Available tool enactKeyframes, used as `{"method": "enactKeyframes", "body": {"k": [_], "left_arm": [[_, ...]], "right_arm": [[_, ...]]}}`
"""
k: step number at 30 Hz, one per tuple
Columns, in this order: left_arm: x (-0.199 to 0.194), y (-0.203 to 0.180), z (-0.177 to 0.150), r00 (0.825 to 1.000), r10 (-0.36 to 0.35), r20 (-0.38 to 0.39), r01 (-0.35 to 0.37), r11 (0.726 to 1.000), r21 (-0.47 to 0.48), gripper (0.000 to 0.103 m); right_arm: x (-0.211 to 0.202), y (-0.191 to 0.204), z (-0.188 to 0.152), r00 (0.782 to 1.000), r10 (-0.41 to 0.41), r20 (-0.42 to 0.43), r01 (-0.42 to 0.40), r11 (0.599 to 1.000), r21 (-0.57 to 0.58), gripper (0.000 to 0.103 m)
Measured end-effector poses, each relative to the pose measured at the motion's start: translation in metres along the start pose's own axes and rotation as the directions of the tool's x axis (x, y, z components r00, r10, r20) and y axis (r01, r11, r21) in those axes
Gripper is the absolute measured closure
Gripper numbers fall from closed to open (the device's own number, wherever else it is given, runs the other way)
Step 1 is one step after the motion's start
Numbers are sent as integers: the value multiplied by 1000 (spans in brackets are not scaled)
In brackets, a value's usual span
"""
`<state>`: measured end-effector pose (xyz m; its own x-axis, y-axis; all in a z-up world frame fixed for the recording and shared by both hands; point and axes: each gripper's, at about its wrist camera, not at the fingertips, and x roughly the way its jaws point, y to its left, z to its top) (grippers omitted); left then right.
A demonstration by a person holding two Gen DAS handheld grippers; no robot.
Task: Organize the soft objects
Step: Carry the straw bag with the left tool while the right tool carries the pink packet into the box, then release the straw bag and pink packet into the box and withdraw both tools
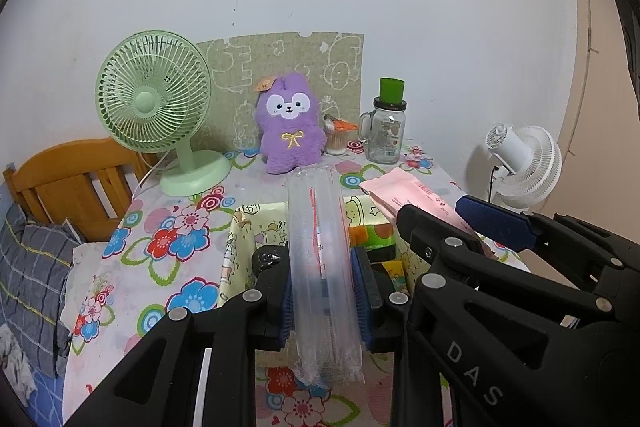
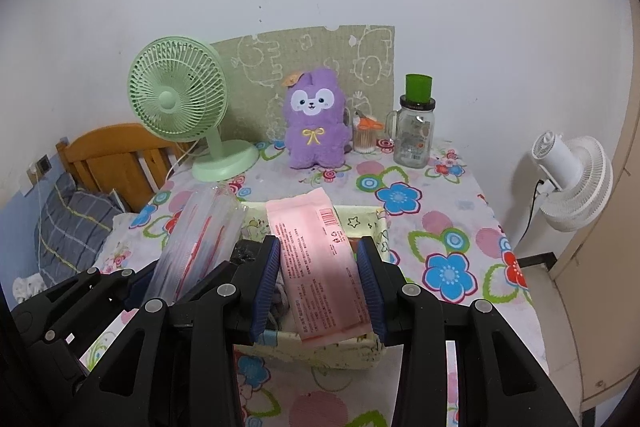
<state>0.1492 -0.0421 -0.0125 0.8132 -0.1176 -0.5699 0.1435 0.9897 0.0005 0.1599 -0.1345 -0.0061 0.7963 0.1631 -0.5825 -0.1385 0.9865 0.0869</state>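
Note:
My left gripper (image 1: pixel 324 291) is shut on a clear plastic sleeve of stacked cups (image 1: pixel 320 259), which sticks forward over the pale yellow fabric basket (image 1: pixel 240 227). My right gripper (image 2: pixel 320 283) is shut on a flat pink packet (image 2: pixel 316 259), held above the same basket (image 2: pixel 372 355). In the left wrist view the pink packet (image 1: pixel 416 199) and the right gripper (image 1: pixel 460 227) show at the right. The clear sleeve (image 2: pixel 200 247) and the left gripper's black arms show at the left of the right wrist view. A purple plush toy (image 1: pixel 290 127) stands at the table's back.
The flowered tablecloth (image 2: pixel 440 227) covers the table. A green desk fan (image 1: pixel 160 115) stands back left, a glass mug with a green cup on its lid (image 1: pixel 386 131) and a cotton-swab jar (image 1: pixel 336 139) back right. A white fan (image 1: pixel 524 167) stands beyond the right edge, a wooden bed frame (image 1: pixel 72 183) left.

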Motion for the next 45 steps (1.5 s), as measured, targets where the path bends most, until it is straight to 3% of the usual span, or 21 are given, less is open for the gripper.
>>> {"method": "enactKeyframes", "body": {"k": [12,17,21,25,43,45], "left_arm": [[41,6,4,998,13,-54,-14,1000,-22,72],[56,7,4,997,11,-76,-12,1000,-21,57],[63,7,1,996,21,-88,-22,1000,-11,37],[71,8,0,994,28,-104,-29,1000,-8,30],[81,24,-11,990,35,-135,-38,999,-22,14],[80,25,-11,990,34,-136,-37,999,-21,14]], "right_arm": [[41,-8,5,998,10,-56,-9,1000,12,60],[55,-11,3,997,15,-78,-13,1000,19,60],[64,-13,3,996,19,-92,-17,1000,21,60],[73,-13,3,994,23,-105,-21,1000,23,60],[99,3,-4,986,65,-156,-65,998,3,58],[99,5,-4,986,59,-158,-60,998,-2,53]]}}
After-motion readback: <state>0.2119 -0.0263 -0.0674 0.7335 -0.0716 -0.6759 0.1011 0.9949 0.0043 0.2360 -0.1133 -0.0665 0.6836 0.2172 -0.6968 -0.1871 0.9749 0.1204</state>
